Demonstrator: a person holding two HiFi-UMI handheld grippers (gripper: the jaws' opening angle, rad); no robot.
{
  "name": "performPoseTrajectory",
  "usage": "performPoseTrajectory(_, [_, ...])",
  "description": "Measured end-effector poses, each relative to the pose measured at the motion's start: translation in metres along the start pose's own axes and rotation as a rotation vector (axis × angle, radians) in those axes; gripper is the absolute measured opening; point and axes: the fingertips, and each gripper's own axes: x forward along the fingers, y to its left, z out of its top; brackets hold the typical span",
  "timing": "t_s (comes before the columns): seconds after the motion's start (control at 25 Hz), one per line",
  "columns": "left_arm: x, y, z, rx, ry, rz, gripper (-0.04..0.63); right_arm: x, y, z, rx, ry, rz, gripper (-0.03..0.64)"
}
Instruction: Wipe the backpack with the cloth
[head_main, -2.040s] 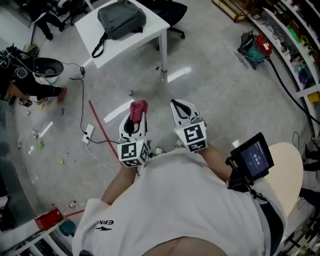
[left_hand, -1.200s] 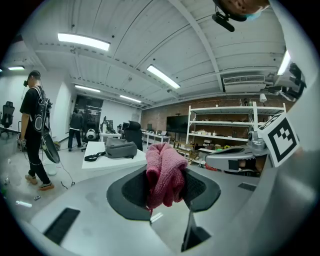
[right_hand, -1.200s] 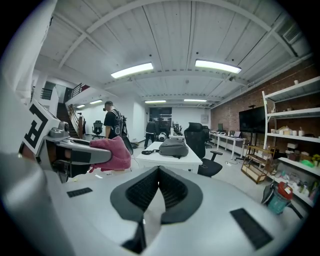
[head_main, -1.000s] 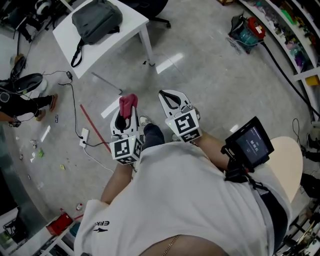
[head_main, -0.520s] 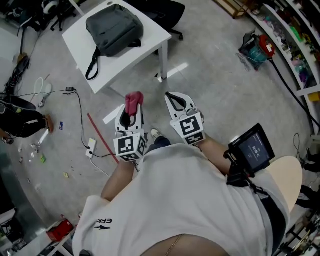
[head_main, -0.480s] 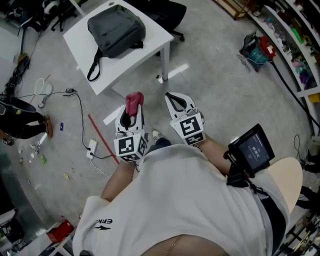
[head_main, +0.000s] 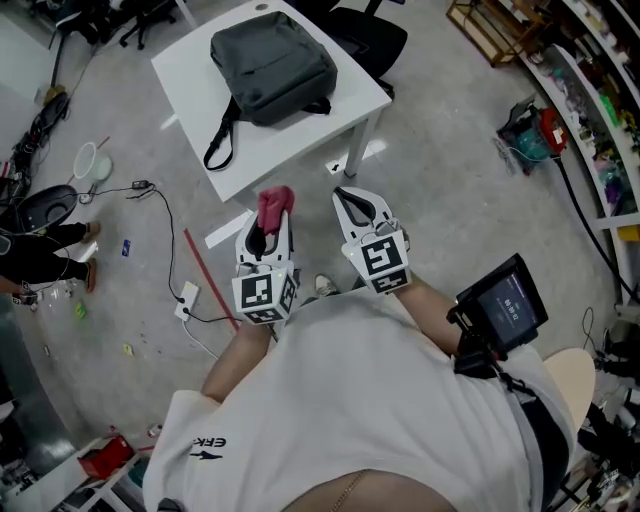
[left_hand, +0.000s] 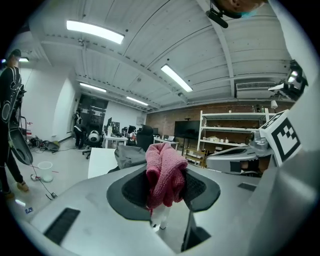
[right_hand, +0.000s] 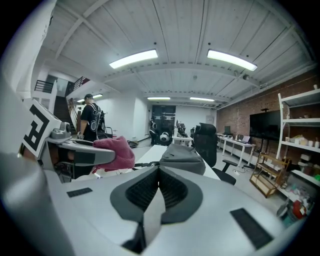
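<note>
Two grippers held short of the backpack, cloth clamped in the left one

Left gripper has its jaws pressed onto the bunched pink cloth, whose folds stick out past the tips. The right gripper, just beside it, has its jaws closed together on nothing. The grey backpack lies flat on the white table, ahead of both grippers and well apart from them. The cloth looks soft and light, so its free end should do the wiping. The limp backpack will probably dent and slide, so the right gripper could steady it by a strap.
</note>
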Motion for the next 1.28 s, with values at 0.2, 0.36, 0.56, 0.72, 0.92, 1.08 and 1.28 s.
performPoseTrajectory(0.2, [0.019, 0.02, 0.002, -0.007, 0.005, 0.034, 0.149, 0.031, -0.009, 0.007, -0.007, 0.003, 0.029, 0.003])
performPoseTrajectory(0.36, [0.047, 0.033, 0.008, -0.004, 0.004, 0.073, 0.149, 0.063, -0.027, 0.014, -0.016, -0.006, 0.065, 0.003])
performPoseTrajectory(0.56, [0.093, 0.041, 0.017, 0.008, 0.019, 0.123, 0.148, 0.103, -0.067, 0.025, -0.017, -0.013, 0.113, 0.003])
performPoseTrajectory(0.72, [0.136, 0.041, 0.022, 0.016, 0.035, 0.158, 0.148, 0.132, -0.107, 0.03, -0.012, -0.017, 0.141, 0.003])
performPoseTrajectory(0.92, [0.182, 0.037, 0.03, 0.024, 0.044, 0.201, 0.149, 0.158, -0.15, 0.03, -0.001, -0.021, 0.176, 0.003])
performPoseTrajectory(1.08, [0.21, 0.038, 0.04, 0.029, 0.026, 0.244, 0.147, 0.177, -0.175, 0.03, -0.002, -0.03, 0.208, 0.003])
performPoseTrajectory(1.28, [0.232, 0.045, 0.051, 0.033, 0.022, 0.277, 0.147, 0.196, -0.193, 0.033, 0.004, -0.033, 0.229, 0.003])
